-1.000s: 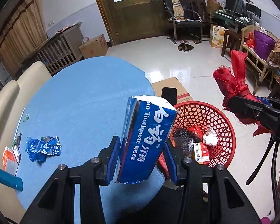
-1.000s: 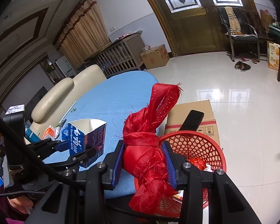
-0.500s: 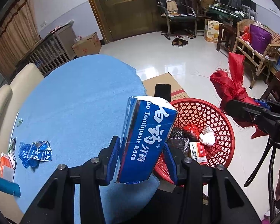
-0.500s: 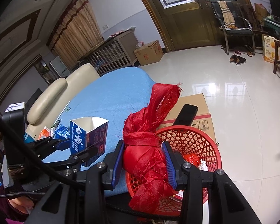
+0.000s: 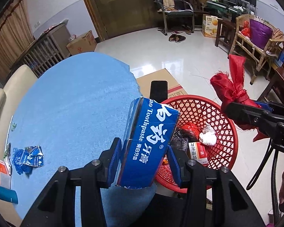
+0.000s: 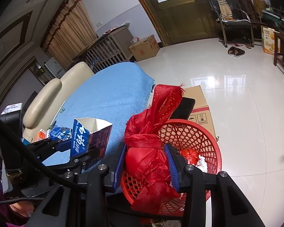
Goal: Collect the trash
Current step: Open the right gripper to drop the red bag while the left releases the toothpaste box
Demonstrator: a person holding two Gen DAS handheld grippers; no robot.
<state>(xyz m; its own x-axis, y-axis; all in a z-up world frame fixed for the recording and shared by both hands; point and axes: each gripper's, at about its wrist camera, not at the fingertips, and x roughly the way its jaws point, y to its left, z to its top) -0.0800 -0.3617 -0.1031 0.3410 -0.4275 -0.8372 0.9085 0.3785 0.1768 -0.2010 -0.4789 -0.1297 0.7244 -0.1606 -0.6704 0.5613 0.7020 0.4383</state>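
Note:
My left gripper [image 5: 143,160] is shut on a blue toothpaste box [image 5: 149,141], held above the table's near edge, just left of a red mesh basket [image 5: 223,113]. My right gripper [image 6: 147,162] is shut on a red fabric bundle [image 6: 149,151], held over the basket's [image 6: 208,143] near left rim. The basket stands on the floor and holds a white crumpled wad [image 5: 207,137], a red-and-white carton [image 5: 197,150] and dark wrappers. The box also shows in the right wrist view [image 6: 85,138], and the bundle in the left wrist view [image 5: 234,89].
A round table with a blue cloth [image 5: 75,104] carries a crumpled blue wrapper [image 5: 28,156] and an orange packet [image 5: 1,172] at its left. A cardboard box [image 5: 161,77] with a black phone [image 5: 158,91] lies behind the basket. A cream sofa [image 6: 47,98] borders the table.
Both grippers have shifted a little toward the basket with their loads still held. The basket sits larger and closer in both views.

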